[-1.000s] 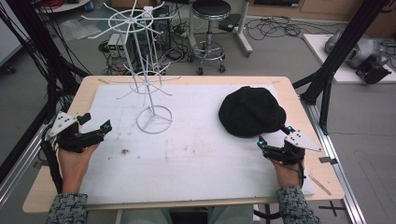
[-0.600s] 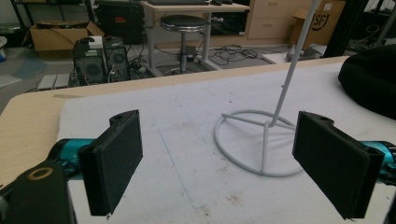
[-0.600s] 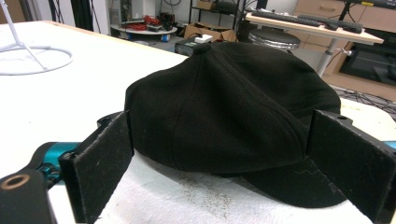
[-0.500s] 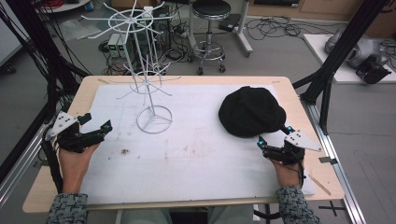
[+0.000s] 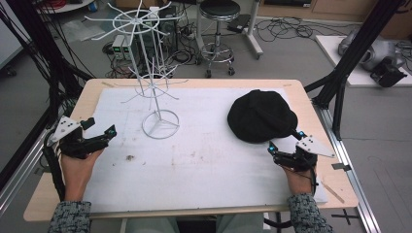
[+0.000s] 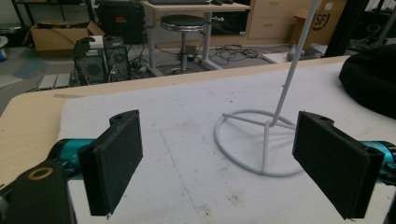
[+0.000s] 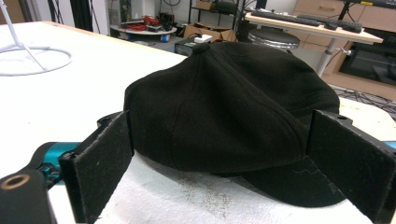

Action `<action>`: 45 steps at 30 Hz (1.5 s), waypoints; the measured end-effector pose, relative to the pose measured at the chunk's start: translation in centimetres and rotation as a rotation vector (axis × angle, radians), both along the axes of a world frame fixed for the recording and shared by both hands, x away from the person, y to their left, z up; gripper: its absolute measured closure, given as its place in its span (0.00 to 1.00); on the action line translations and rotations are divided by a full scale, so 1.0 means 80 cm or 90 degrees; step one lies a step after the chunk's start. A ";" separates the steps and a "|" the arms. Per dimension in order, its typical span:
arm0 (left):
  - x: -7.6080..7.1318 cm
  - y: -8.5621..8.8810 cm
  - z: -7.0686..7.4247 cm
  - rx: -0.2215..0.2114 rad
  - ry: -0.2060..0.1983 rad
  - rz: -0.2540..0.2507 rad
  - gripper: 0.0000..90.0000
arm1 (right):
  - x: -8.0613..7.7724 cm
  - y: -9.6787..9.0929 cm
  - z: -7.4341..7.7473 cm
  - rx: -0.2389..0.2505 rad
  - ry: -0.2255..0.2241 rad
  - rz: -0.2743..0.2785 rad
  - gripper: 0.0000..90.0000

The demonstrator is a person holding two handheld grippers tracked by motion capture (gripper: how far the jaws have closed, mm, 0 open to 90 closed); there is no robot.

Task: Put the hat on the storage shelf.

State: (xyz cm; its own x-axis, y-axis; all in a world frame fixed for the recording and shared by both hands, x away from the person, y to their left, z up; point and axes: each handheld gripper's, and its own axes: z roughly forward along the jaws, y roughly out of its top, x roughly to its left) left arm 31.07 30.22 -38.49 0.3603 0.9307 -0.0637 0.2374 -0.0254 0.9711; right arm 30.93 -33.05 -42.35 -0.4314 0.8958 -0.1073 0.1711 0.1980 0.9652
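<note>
Right gripper view puts the black fabric cap with a button on its crown (image 7: pixel 233 102) dead centre, lying flat with its brim toward you, between your right tool (image 7: pixel 224 163) and its spread jaws; neither pad touches the fabric. In the high view the cap (image 5: pixel 262 115) sits at centre right of the frame on the white foam-covered surface (image 5: pixel 209 160), with the right tool (image 5: pixel 286 148) just below its brim edge.

Nothing has changed over the last second: the cap lies where it was, and both tools sit in the same places with the same gap. So the work has not begun; you are poised, not gripping.

Your left tool (image 5: pixel 94 138) rests at the left edge of the frame, released and empty. In the left gripper view its wide-apart jaws frame the ring base of the white wire display stand (image 6: pixel 261 144), which stands well apart from the tool (image 6: pixel 219 163). The stand (image 5: pixel 154 87) rises at upper centre-left in the high view, its hooks bare.

My judgement: the next move is closing the right tool on the brim.
</note>
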 end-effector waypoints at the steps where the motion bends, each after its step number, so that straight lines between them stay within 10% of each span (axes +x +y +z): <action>1: 0.000 0.000 0.000 0.000 0.000 0.000 0.18 | 0.000 0.000 0.000 0.001 0.001 -0.001 0.07; 36: 0.000 -0.003 0.002 0.001 -0.002 -0.004 0.18 | 0.002 0.001 0.010 0.014 -0.009 0.003 0.07; 45: 0.005 -0.007 0.003 0.000 -0.004 -0.010 0.18 | 0.033 0.015 0.031 0.018 0.000 0.029 0.07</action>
State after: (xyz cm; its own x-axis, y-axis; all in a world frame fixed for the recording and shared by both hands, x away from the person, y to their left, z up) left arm 31.47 29.67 -38.26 0.3756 0.9248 -0.0606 0.2305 -0.0299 0.9726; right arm 33.60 -31.82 -39.89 -0.4721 0.8776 -0.0828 0.1623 0.1788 0.9704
